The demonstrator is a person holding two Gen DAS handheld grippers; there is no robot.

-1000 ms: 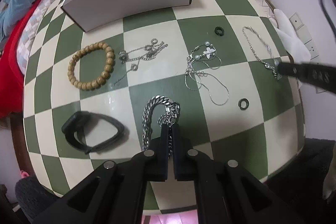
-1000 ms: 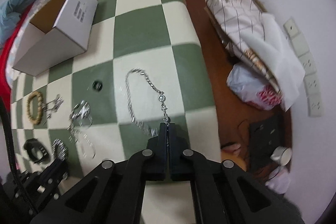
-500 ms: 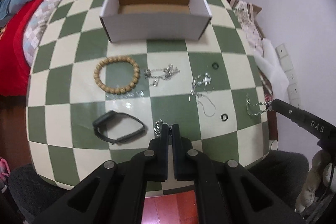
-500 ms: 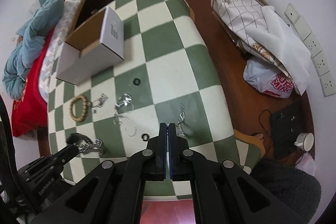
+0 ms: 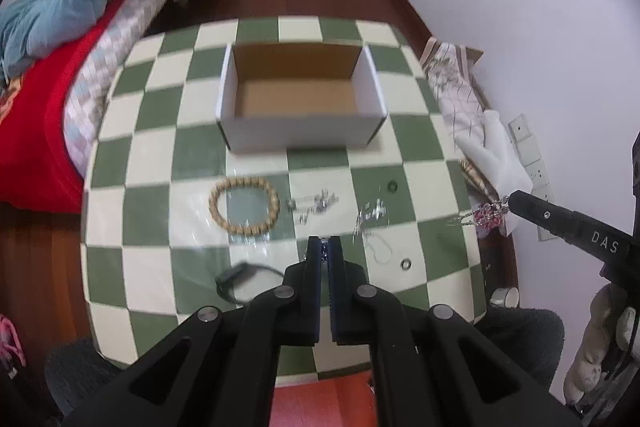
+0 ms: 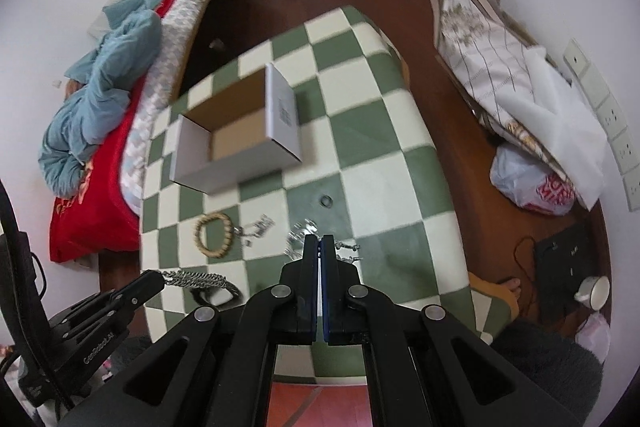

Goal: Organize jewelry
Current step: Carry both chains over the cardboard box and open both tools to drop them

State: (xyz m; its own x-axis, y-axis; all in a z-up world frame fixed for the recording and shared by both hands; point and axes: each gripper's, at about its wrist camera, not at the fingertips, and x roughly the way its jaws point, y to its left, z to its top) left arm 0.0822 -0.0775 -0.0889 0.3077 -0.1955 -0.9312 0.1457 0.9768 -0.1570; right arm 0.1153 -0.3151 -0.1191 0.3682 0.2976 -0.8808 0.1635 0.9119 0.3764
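My left gripper (image 5: 325, 241) is shut on a thick silver chain bracelet (image 6: 196, 279) and holds it high above the checkered table (image 5: 152, 187). My right gripper (image 6: 319, 241) is shut on a thin silver chain (image 5: 480, 215), also lifted. An open white cardboard box (image 5: 300, 99) stands empty at the table's far side. On the table lie a wooden bead bracelet (image 5: 244, 211), tangled silver chains (image 5: 314, 205), a pearl necklace (image 5: 372, 223), two dark rings (image 5: 393, 185) and a black band (image 5: 244, 279).
A bed with red and blue bedding (image 5: 60, 27) is left of the table. A folded cloth bundle (image 5: 460, 87) and wall sockets (image 5: 528, 147) are at the right. A plastic bag (image 6: 536, 183) and a cup (image 6: 592, 291) are on the floor.
Both grippers have risen well above the table, each lifting its chain off the surface. The view has pulled back and the box's inside now shows.
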